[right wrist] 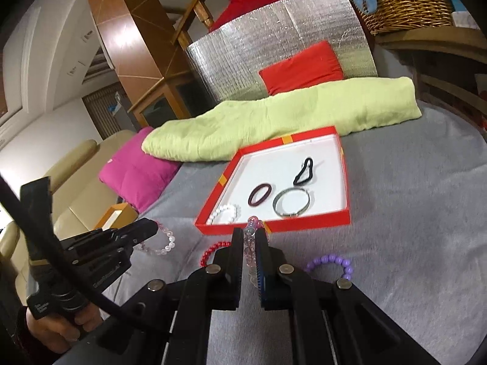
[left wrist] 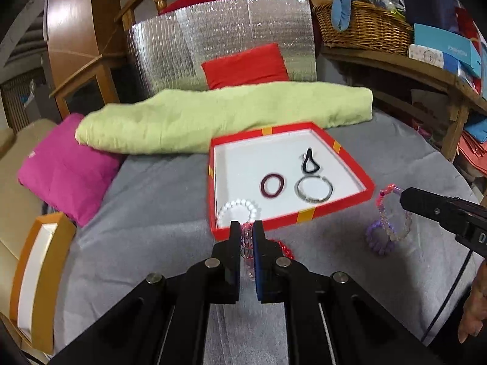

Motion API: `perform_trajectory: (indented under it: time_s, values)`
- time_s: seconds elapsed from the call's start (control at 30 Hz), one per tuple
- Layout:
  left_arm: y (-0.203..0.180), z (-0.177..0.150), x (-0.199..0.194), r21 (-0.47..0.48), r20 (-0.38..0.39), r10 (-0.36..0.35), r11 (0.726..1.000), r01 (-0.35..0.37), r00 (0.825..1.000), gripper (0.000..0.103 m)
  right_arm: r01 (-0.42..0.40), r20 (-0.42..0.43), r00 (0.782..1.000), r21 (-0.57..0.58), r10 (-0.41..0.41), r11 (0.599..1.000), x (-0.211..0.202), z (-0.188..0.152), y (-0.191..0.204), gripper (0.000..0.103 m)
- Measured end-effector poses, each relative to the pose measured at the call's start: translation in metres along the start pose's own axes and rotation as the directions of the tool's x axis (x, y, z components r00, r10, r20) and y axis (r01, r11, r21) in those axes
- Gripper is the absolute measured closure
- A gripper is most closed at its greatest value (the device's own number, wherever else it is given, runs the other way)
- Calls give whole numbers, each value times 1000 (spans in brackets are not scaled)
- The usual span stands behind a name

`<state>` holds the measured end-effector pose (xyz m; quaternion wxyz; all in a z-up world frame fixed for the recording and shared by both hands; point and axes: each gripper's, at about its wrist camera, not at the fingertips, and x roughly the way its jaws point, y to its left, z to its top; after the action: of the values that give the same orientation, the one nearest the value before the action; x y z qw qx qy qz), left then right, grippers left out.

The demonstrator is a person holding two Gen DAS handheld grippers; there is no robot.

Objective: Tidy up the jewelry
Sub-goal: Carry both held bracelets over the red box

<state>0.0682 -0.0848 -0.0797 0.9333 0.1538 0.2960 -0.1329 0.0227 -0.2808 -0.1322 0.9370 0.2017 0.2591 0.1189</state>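
A: What is the left hand-held gripper [left wrist: 246, 227] doing?
B: Its jaws are almost closed, and they pinch a pale pink bracelet [left wrist: 247, 245]. In its own camera we see the bracelet from the side. It looks like a thin line of beads going from 12 o'clock to 6 o'clock between the fingers

A: And the right hand-held gripper [right wrist: 249, 233]?
B: It is squeezed narrow on a pink and clear bracelet [right wrist: 250, 243]. That one also runs from 12 to 6 in its own camera. From the left camera it hangs as an open loop under the gripper tip

A: Where is the red box [left wrist: 292, 216]?
B: It is on the grey table [left wrist: 152, 206], at 12 o'clock just past both grippers, with its near edge facing them. A white bead bracelet [left wrist: 240, 210] sits in the near corner at 7 o'clock. A dark red hair tie [left wrist: 273, 185] is in the middle, and a silver bangle [left wrist: 313, 189] is just beside it at 3 o'clock. A black hair tie [left wrist: 310, 162] is at 12 o'clock from the bangle. The far half of the box floor is plain white

A: What else is on the table?
B: A red bead bracelet [right wrist: 213, 252] lies between the two grippers, near the box's front edge. A purple bracelet [right wrist: 331, 263] lies at 4 o'clock from the right one. A green towel [left wrist: 213, 118] lies right behind the box. At 3 o'clock from the box there is open grey table
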Motion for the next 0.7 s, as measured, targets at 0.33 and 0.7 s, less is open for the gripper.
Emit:
perform_trajectory:
  time_s: [0.33,0.7]
  values:
    - [-7,25,-1,32,44,3,999,-4,999,96,-17,34,999,9,17,1000,9,31,-5,94]
    - [-3,49,33,40,45,9,999,-11,999,96,-79,35,996,78,76,994,57,74,-18,94]
